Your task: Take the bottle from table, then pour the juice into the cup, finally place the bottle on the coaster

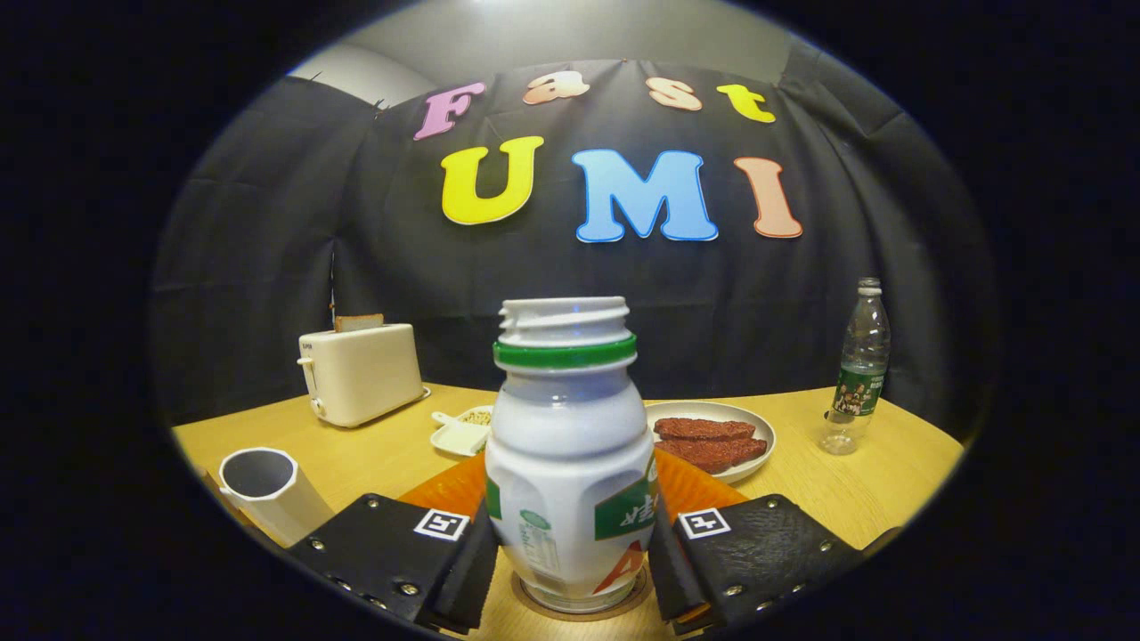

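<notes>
Gripper (570, 556) at bottom centre of the frame, both fingers (463, 570) pressed against the sides of the bottle (570, 463), clamped on its lower body. Bottle upright between the fingers, white, uncapped, with a threaded neck and a green ring below it; label on its front, partly hidden by the right finger. Base of the bottle resting on, or just above, a round coaster (579, 605) on the table (846, 499); contact not clear. Orange mat (445, 490) right behind the bottle, showing on both sides of it. Lower left of the frame: cup (267, 490), white, open-topped, empty as far as can be seen, standing at the table's near edge beside the left finger, apart from the bottle. Left of centre, farther back: cream toaster (361, 374) with a slice of bread (358, 322) sticking out of the top. Just left of the bottle, behind the mat: small white dish (461, 432) with something pale and grainy in it, too small to tell. Right of the bottle: white plate (753, 427) with two reddish-brown strips of food (708, 441), partly hidden behind the bottle's shoulder. Right side of the frame, well apart from all this: clear water bottle (859, 365) with a green label, capped, upright, near the table's far edge.
</notes>
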`<state>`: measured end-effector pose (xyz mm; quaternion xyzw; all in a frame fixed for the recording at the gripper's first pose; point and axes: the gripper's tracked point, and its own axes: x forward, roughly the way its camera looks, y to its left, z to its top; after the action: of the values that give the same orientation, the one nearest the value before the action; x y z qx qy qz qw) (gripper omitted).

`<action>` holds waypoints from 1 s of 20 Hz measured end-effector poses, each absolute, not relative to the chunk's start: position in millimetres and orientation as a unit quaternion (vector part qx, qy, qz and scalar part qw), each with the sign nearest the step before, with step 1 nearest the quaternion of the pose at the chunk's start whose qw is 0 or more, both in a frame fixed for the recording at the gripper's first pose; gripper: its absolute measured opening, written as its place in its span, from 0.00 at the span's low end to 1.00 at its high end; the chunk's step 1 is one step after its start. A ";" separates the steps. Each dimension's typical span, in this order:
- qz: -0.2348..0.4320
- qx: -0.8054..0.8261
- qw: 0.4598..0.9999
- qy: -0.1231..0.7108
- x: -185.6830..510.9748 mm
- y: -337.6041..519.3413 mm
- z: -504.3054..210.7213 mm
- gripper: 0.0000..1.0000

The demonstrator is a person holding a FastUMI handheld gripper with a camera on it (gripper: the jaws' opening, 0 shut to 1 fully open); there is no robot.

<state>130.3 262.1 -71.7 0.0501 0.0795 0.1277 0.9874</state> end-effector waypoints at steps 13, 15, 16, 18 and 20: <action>0.119 0.042 0.987 0.099 123.1 264.9 -82.6 0.96; 0.116 0.044 0.988 0.092 120.5 262.4 -75.5 0.97; 0.116 0.043 0.988 0.090 118.6 261.6 -71.6 0.96; 0.113 0.042 0.990 0.078 114.0 257.9 -59.3 0.96; 0.109 0.045 0.991 0.055 110.2 255.3 -38.8 0.96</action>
<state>110.2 255.3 -38.8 0.0452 0.0550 0.1094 0.9914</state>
